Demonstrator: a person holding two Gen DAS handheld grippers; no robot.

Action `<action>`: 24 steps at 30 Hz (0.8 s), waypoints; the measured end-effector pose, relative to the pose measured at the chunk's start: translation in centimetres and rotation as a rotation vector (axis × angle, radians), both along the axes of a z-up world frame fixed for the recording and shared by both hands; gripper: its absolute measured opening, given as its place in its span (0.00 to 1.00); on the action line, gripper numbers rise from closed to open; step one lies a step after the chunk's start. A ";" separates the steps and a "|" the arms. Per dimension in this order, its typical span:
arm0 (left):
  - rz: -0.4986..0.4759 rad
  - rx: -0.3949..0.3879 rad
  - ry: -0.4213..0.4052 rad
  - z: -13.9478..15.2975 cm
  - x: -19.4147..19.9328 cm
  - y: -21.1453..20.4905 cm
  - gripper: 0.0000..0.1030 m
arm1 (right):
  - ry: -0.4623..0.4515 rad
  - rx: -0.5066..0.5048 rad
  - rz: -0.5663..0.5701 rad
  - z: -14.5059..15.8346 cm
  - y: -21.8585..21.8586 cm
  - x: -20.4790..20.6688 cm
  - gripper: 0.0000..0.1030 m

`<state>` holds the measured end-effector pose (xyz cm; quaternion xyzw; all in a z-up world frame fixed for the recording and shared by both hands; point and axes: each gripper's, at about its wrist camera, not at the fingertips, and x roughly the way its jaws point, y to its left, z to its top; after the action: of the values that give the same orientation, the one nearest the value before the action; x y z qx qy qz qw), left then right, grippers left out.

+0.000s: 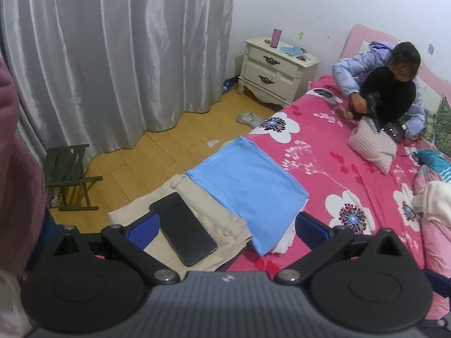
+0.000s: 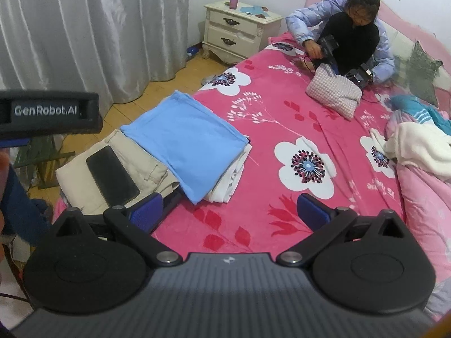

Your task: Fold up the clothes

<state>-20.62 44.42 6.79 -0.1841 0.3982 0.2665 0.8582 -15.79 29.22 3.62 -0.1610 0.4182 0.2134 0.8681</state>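
A folded blue garment (image 1: 248, 186) (image 2: 183, 140) lies on a folded white one (image 2: 231, 174) at the near left corner of the pink flowered bed (image 1: 324, 169) (image 2: 282, 129). Folded beige trousers (image 1: 197, 225) (image 2: 135, 169) lie beside it with a black phone (image 1: 184, 228) (image 2: 111, 176) on top. My left gripper (image 1: 227, 229) is open and empty, held above the trousers and blue garment. My right gripper (image 2: 229, 211) is open and empty over the bedspread, just right of the pile. Unfolded white (image 2: 417, 146) and teal (image 2: 414, 107) clothes lie at the right.
Another person (image 2: 352, 33) sits at the head of the bed with grippers over a checked folded garment (image 2: 334, 93). A cream nightstand (image 2: 236, 33) stands by the wall, grey curtains (image 1: 112, 56) at left, a small green stool (image 1: 70, 177) on the wooden floor.
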 end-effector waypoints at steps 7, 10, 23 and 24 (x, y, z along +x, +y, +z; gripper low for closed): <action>0.007 0.012 0.013 -0.1 0.9 -0.8 1.00 | -0.062 -0.038 0.027 0.5 -0.3 0.2 0.99; 0.010 0.012 0.029 -0.2 1.3 -1.1 1.00 | -0.071 -0.046 0.033 0.6 -0.5 0.4 0.99; 0.013 0.028 0.037 0.0 2.8 -2.0 1.00 | -0.055 -0.043 0.032 0.5 -1.1 1.9 0.99; 0.010 0.029 0.036 0.1 2.9 -2.2 1.00 | -0.055 -0.044 0.031 0.5 -1.1 1.9 0.99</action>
<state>-17.68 42.21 6.89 -0.1687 0.4088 0.2797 0.8522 -13.87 28.11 4.10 -0.1922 0.3962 0.2131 0.8722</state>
